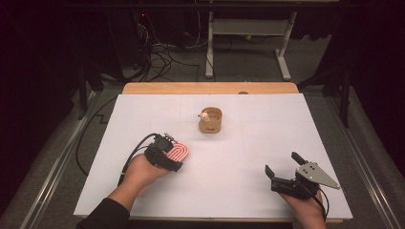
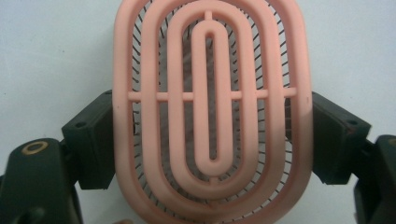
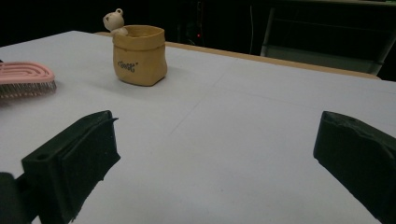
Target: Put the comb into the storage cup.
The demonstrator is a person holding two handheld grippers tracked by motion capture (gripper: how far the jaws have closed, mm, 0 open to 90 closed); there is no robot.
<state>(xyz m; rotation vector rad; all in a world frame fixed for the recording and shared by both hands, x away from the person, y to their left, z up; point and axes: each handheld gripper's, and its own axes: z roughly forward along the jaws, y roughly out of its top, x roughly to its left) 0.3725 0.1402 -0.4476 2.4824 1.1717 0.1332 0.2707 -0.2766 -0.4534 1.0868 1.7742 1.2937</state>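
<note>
A pink oval brush (image 2: 212, 107) with curved ribs and thin dark bristles lies between the two black jaws of my left gripper (image 2: 212, 140), whose pads press on its two long sides. In the high view that left gripper (image 1: 171, 156) holds the brush (image 1: 179, 151) low over the left middle of the white table. My right gripper (image 1: 282, 162) rests near the front right with its jaws wide apart and nothing between them. Its own view shows the right gripper (image 3: 217, 154) facing bare table, with the brush (image 3: 25, 78) far off to the left.
A small tan pot (image 1: 210, 120) with a little bear figure on its rim stands at the table's middle back, also the pot (image 3: 139, 55) in the right gripper view. The white sheet (image 1: 267, 124) ends at a wooden far edge (image 1: 210, 88). Cables and a desk frame lie beyond.
</note>
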